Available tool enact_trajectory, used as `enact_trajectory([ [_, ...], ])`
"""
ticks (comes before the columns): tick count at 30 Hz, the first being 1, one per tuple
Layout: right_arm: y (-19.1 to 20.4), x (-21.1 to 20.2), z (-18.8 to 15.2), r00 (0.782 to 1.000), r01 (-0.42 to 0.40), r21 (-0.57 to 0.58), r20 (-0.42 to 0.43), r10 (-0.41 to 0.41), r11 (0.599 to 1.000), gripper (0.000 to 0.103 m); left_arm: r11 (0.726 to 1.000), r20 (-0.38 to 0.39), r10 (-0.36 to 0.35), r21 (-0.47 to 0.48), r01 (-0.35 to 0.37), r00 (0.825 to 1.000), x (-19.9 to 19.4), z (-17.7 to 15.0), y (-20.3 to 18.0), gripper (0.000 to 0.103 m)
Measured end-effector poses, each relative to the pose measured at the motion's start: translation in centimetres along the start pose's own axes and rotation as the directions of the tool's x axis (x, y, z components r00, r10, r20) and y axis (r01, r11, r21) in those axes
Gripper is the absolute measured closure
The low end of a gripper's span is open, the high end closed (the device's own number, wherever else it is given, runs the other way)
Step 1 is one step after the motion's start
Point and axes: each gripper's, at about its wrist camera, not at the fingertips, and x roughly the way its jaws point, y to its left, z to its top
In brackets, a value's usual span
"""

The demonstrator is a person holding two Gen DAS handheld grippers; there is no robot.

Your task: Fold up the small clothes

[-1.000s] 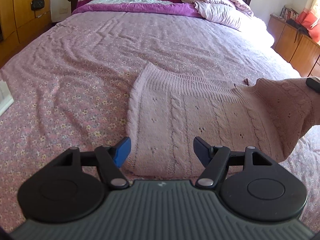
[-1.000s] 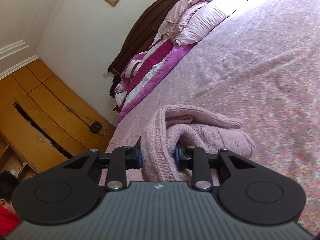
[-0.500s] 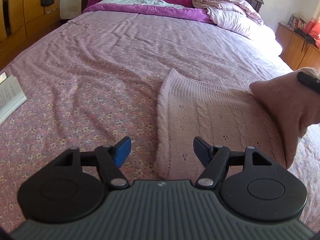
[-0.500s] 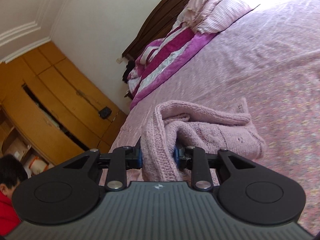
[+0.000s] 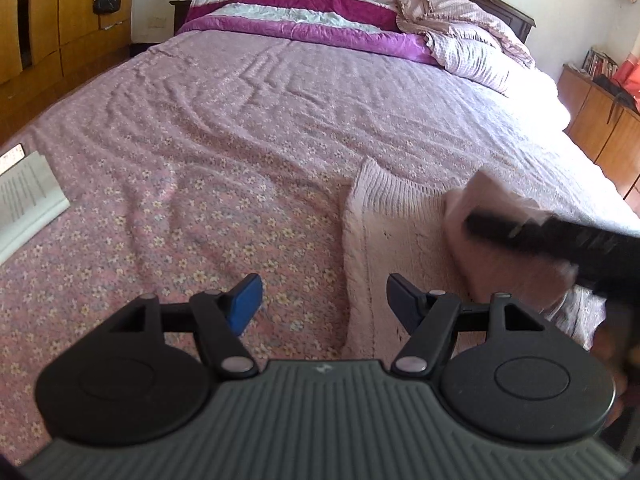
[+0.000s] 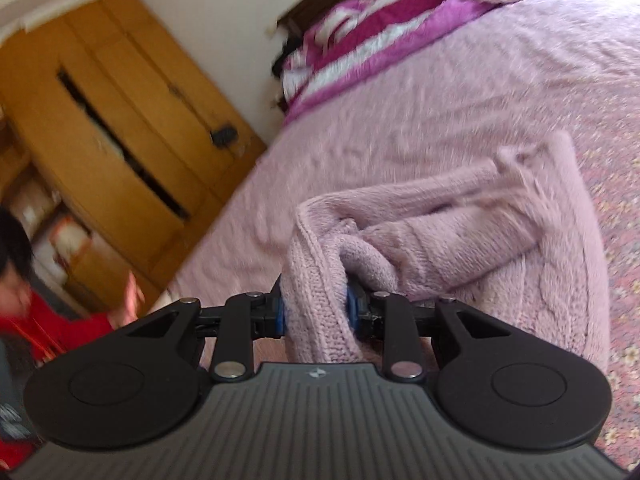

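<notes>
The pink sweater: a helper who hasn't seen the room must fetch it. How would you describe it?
On the big bed with the flowered pink sheet, look near its foot. The pink sweater is a cable-knit, ribbed-hem garment, thicker than the sheet; the right hand-held gripper pinches one edge.

Sweater on bed, fold held over it

Sweater (image 5: 384,240) lay on bedspread (image 5: 260,128), right of centre; booklet (image 5: 28,196) at left edge; quilt (image 5: 304,12) and pillows (image 5: 472,40) behind; right gripper (image 6: 314,312) prob. lifted one fold over the rest.

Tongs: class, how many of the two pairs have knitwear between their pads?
1: the right tongs pinch the pink sweater, jaws opening. The left tongs gape empty above the bedspread.
</notes>
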Motion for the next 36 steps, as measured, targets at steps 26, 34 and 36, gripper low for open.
enact_trajectory([
  [26, -6.4, -12.4, -3.3, 0.953, 0.258, -0.015, 0.167, -0.252, 0.966, 0.043, 0.957, 0.005, -0.181, 0.233, 0.175, 0.984, 1.9, 0.4, -10.1, 0.033],
  [34, -9.0, -11.4, -3.0, 0.957, 0.251, 0.048, 0.136, -0.255, 0.967, 0.038, 0.937, 0.019, -0.104, 0.337, 0.091, 0.994, 5.7, 0.9, -12.2, 0.033],
  [36, -9.1, -11.1, -3.0, 0.959, 0.244, 0.046, 0.136, -0.248, 0.969, 0.038, 0.934, 0.01, -0.106, 0.345, 0.096, 0.994, 6.4, 0.9, -12.4, 0.033],
])
